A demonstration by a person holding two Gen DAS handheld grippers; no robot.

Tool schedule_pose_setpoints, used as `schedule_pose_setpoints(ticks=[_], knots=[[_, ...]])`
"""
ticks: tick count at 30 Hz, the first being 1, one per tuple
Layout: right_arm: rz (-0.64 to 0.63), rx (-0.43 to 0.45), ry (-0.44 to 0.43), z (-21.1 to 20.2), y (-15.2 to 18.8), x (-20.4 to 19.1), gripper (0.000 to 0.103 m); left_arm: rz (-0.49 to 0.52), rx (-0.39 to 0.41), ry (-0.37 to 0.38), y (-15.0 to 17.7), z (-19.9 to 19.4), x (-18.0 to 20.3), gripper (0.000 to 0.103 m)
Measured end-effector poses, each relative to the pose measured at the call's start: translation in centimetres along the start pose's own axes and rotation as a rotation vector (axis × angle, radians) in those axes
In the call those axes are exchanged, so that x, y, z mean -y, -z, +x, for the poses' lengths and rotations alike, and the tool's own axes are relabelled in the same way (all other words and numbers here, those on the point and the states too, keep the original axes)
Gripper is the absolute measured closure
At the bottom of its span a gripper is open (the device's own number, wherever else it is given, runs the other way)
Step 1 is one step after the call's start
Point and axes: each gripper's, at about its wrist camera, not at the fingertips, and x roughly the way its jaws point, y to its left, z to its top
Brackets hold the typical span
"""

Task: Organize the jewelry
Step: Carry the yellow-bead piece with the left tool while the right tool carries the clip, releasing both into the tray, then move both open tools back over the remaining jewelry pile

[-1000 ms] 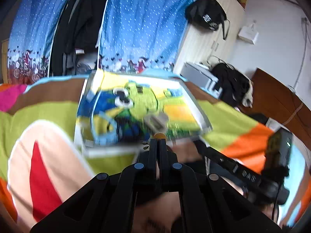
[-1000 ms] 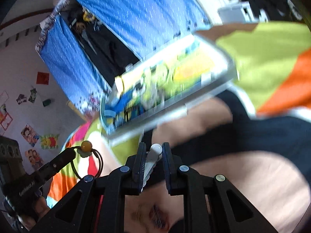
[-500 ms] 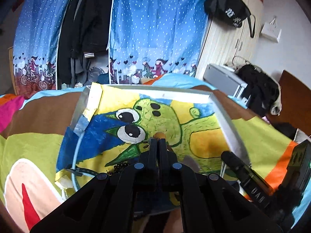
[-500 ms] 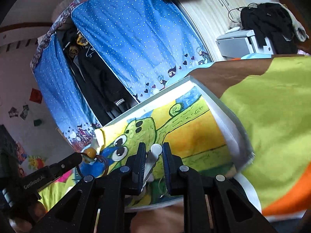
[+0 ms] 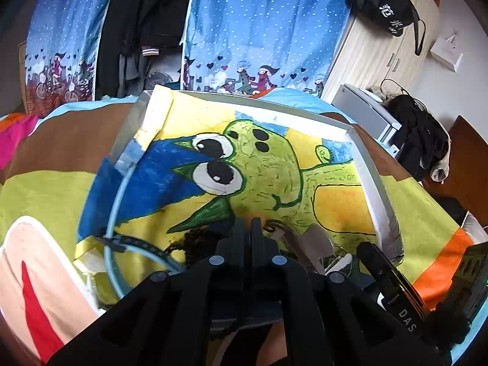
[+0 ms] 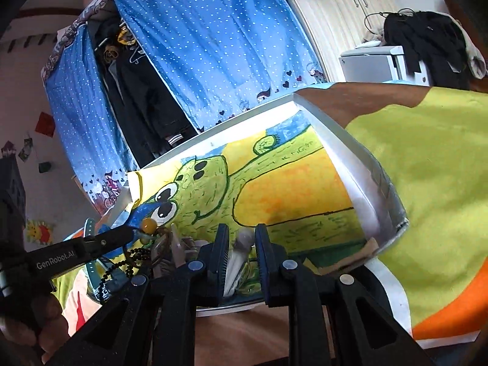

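Bedding: a bedspread (image 5: 52,195) in lime, brown, orange and pink blocks carries the work area; blue dotted curtains (image 5: 262,27) hang behind it.
Tray: a shallow white box (image 5: 370,180) lies on the bedspread, its floor covered by a green cartoon drawing (image 5: 262,167). Raised rims bound the far and right sides; the left rim is bent and taped.
Blue hoop: a thin light-blue ring (image 5: 117,195) runs along the tray's left edge toward the near corner.
Dark beads: a black bead string (image 5: 195,239) lies at the near edge, just left of the left gripper.
Left gripper (image 5: 247,225): fingers almost pressed together, having just eased apart slightly; an amber bead on a cord loop (image 6: 149,225) sits at the tips, low over the near edge. Whether the pads still press on it cannot be told.
Right gripper (image 6: 241,238): fingers narrowly apart, pinching a pale white clip-like piece (image 6: 238,259) over the tray's near edge.
Open room: the middle and far floor of the tray, over the drawing, carries no items; jewelry crowds the near edge.
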Motion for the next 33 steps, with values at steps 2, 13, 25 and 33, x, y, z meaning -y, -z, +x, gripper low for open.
schedule_pose_setpoints(ticks=[2,13,25,33], knots=[[0.012,0.0,0.0,-0.4,-0.1,0.2,0.078,0.019,0.002,-0.023,-0.1,-0.8,0.3,0.076],[-0.022,0.1,0.031,-8.1,-1.8,-1.4,0.032,0.046,0.097,0.023,1.2,-10.5,1.5,0.017],[-0.1,0.225,-0.078,-20.2,-0.3,-4.3,0.0,0.072,0.272,0.074,6.8,-21.9,1.6,0.006],[-0.208,0.217,0.01,-24.6,4.5,-6.1,0.0,0.102,0.263,0.087,12.3,-26.3,1.0,0.006]])
